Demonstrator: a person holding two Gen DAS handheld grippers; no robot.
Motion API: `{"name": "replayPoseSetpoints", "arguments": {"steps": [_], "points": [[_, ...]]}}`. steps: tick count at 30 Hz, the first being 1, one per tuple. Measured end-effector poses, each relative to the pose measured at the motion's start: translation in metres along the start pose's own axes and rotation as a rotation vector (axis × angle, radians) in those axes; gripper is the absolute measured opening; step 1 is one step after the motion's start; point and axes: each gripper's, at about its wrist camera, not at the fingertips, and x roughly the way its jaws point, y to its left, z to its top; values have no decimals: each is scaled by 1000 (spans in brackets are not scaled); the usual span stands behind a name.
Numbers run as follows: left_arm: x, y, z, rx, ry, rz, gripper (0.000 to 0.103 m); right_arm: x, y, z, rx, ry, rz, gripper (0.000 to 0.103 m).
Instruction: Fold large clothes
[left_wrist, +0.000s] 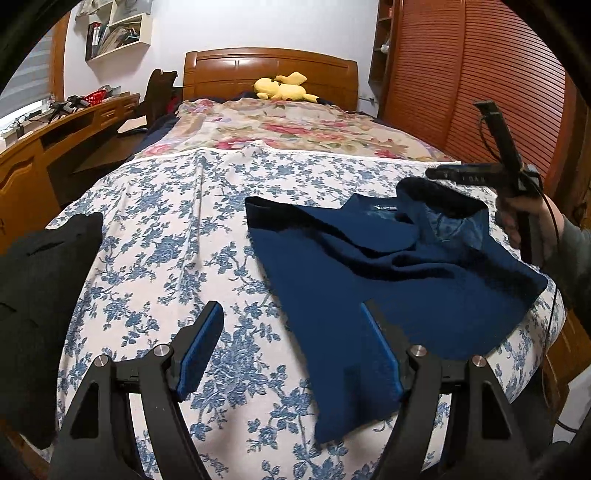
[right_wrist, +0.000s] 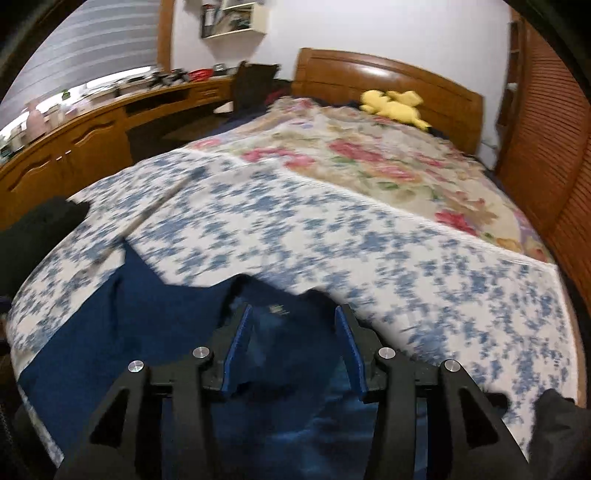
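One black garment (left_wrist: 40, 295) lay at the left edge of the blue-flowered sheet (left_wrist: 166, 229), well apart from the single navy sweater (left_wrist: 388, 280), the landmark here. The left gripper (left_wrist: 291, 350) hovered over the sheet at the sweater's near-left hem, its two blue-padded fingers spread wide and holding nothing. The sweater lay rumpled on the sheet's right part, collar away from the cameras, with one small white neck label (left_wrist: 384, 208) too small to read. Beyond it sat one rose-patterned quilt (left_wrist: 295, 129) and one yellow plush toy (left_wrist: 282, 88) by the headboard. The right gripper (right_wrist: 293, 343) hung above the sweater's collar, fingers apart, gripping nothing; faint lettering on its body was illegible
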Motion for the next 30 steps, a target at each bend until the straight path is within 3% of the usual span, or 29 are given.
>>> {"name": "replayPoseSetpoints", "arguments": {"steps": [11,14,17,18,19,20,21,26,30], "points": [[-2,7,-3,-11,0,2,75,39,61,-31,-151,152,234,48],[-2,10,-4,-17,3,6,75,53,70,-34,-185,205,249,48],[-2,11,-6,-19,5,9,75,67,75,-35,-225,237,201,48],[-2,11,-6,-18,5,10,75,72,74,-36,-233,253,178,44],[-2,11,-6,-17,5,9,75,78,71,-35,-237,262,156,32],[-2,11,-6,-17,5,9,76,82,70,-33,-240,265,135,5],[-2,10,-6,-17,4,9,76,86,68,-29,-243,264,116,2],[-3,10,-6,-17,3,7,75,81,40,4,-164,133,7,0],[-4,8,-5,-12,2,5,75,70,26,17,-95,90,76,0]]}}
